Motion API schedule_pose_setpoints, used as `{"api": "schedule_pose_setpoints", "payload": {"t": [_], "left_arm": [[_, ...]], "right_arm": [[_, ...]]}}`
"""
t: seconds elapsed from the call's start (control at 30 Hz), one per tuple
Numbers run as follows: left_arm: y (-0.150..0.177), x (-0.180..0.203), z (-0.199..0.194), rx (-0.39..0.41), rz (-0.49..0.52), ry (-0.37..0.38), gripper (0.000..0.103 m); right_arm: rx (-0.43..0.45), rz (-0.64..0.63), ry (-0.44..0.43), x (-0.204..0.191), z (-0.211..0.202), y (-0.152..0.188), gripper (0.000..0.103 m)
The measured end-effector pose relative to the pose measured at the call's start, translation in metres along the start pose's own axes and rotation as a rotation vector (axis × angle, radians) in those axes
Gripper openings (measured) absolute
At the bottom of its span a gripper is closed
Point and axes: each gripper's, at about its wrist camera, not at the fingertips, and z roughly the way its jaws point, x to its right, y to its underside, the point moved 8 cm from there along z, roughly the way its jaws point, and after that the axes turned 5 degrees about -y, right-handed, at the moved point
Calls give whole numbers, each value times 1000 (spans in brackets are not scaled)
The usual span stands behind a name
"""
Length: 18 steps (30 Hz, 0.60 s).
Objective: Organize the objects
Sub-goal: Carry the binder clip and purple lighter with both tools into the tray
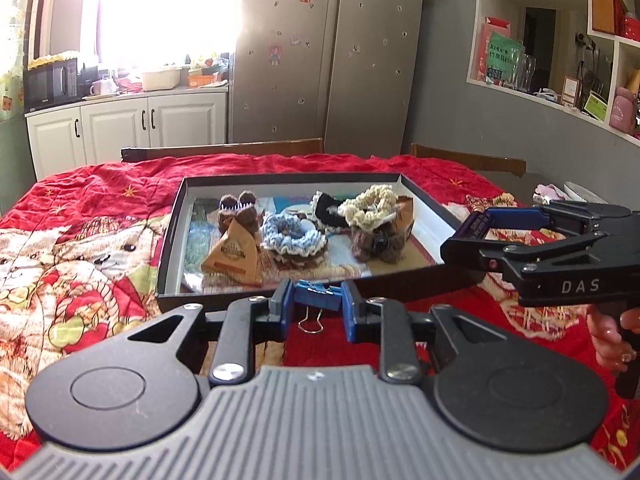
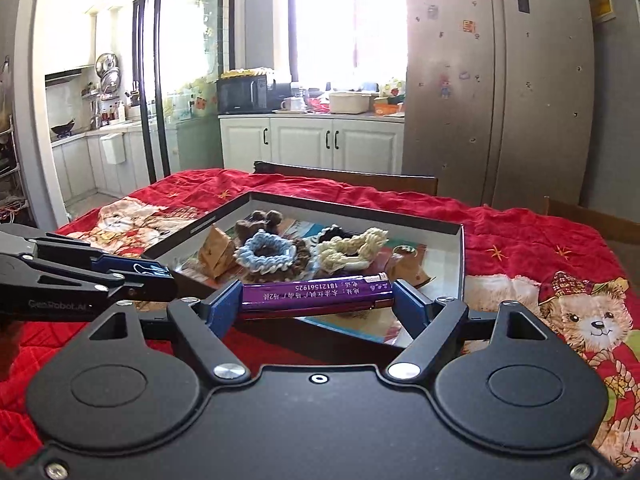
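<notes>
A shallow black box (image 1: 170, 240) (image 2: 462, 256) lies on the red bedspread and holds several crocheted scrunchies (image 1: 294, 236) (image 2: 264, 254), brown paper packets (image 1: 236, 258) and a brown fluffy clip. My left gripper (image 1: 318, 300) is shut on a blue binder clip (image 1: 318, 294) just in front of the box's near wall, the clip's wire handles hanging below. My right gripper (image 2: 316, 296) is shut on a purple lighter (image 2: 316, 294) held crosswise by its ends over the box's near right corner. In the left wrist view the right gripper (image 1: 470, 232) and the lighter (image 1: 476, 224) appear at the right.
The red bedspread (image 1: 100, 216) with teddy-bear prints covers the table. Wooden chair backs (image 1: 224, 148) stand behind it, then a fridge (image 1: 328, 52) and white cabinets. A person's hand (image 1: 612, 336) holds the right gripper's handle. Small items lie at the table's far right edge.
</notes>
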Motion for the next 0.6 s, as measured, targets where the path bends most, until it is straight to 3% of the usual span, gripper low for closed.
{"api": "schedule_pose_setpoints", "payload": {"t": [0.6], "left_arm": [[-32,5,43,21,-36,-24,29]], "right_arm": [[-34,45,51,33,42,3,79]]}}
